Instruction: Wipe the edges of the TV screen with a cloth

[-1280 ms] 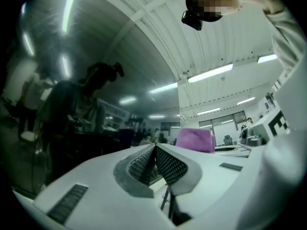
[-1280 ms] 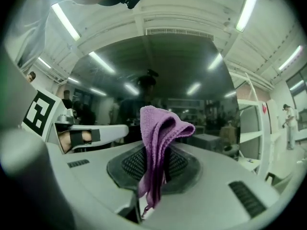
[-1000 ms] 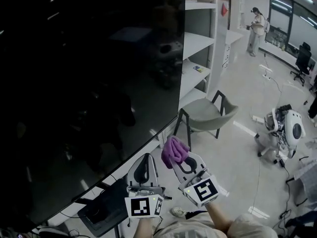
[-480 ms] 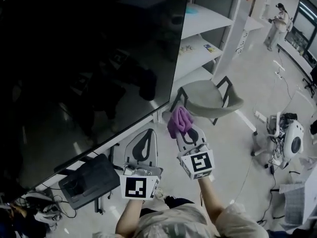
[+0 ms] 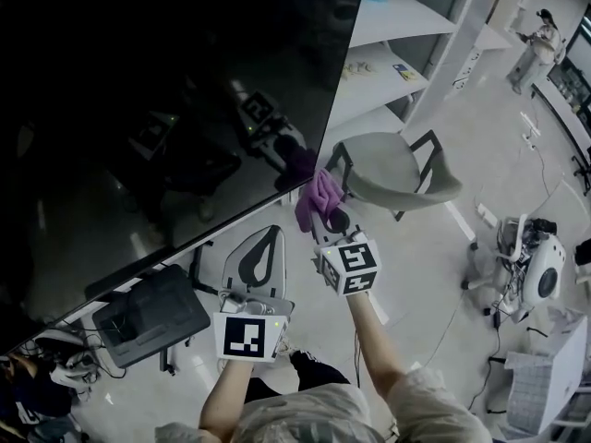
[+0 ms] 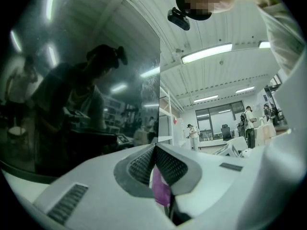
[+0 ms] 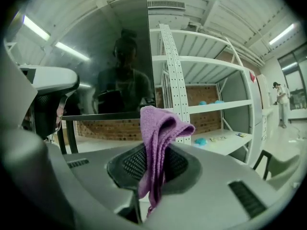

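Cloth (image 5: 318,197), purple, pinched in my right gripper (image 5: 323,214), just beside TV screen (image 5: 166,109) lower corner; bottom edge runs away leftward. My left gripper (image 5: 266,247): jaws together, empty, farther off.

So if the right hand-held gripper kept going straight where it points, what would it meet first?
Most likely the TV screen, near its bottom corner, with the purple cloth in the right hand-held gripper touching first. Depth is hard to judge.
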